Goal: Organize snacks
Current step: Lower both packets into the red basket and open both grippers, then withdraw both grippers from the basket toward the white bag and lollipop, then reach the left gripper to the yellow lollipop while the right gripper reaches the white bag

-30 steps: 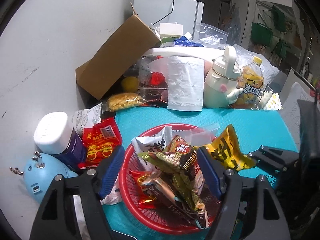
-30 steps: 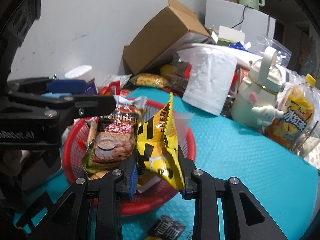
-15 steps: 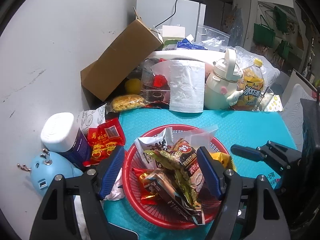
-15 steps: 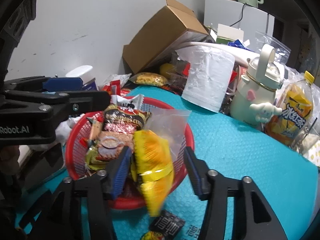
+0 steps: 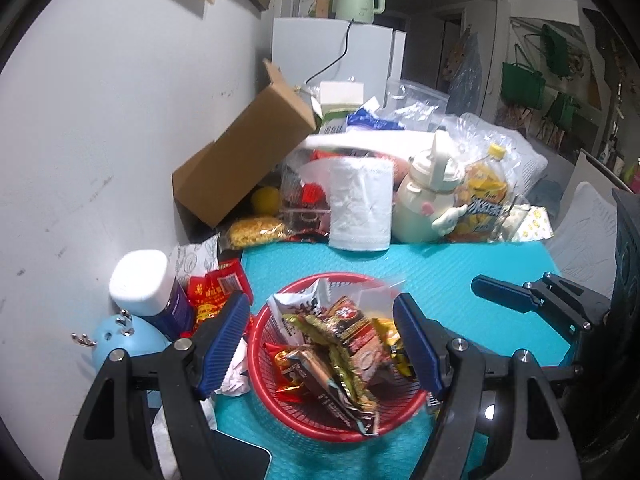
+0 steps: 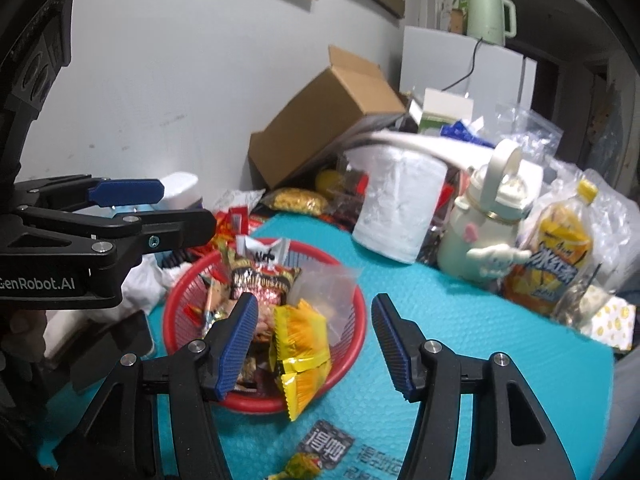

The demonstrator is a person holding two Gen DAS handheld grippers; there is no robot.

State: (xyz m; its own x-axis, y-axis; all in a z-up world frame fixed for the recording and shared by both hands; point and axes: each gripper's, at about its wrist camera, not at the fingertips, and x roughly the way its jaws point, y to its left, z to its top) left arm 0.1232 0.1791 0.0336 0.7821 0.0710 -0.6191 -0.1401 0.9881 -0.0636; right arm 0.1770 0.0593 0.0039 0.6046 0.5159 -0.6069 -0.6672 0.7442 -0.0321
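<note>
Yellow crinkled snack packet [image 6: 300, 344], foil, sealed edges serrated; lies in red mesh basket [image 6: 352, 344] atop other wrappers, lower end overhanging the rim. Basket on teal surface [image 6: 460, 320]. Right gripper [image 6: 312, 344] just opened, jaws parted, holding nothing. Left gripper [image 5: 320, 344] wide, empty.

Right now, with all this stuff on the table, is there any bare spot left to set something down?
Yes. The turquoise mat lies bare between the red basket and the back row: paper towel roll, cream bottle, yellow drink bottle. It is crowded along the wall by the cardboard box, and left of the basket by the white-capped jar.
</note>
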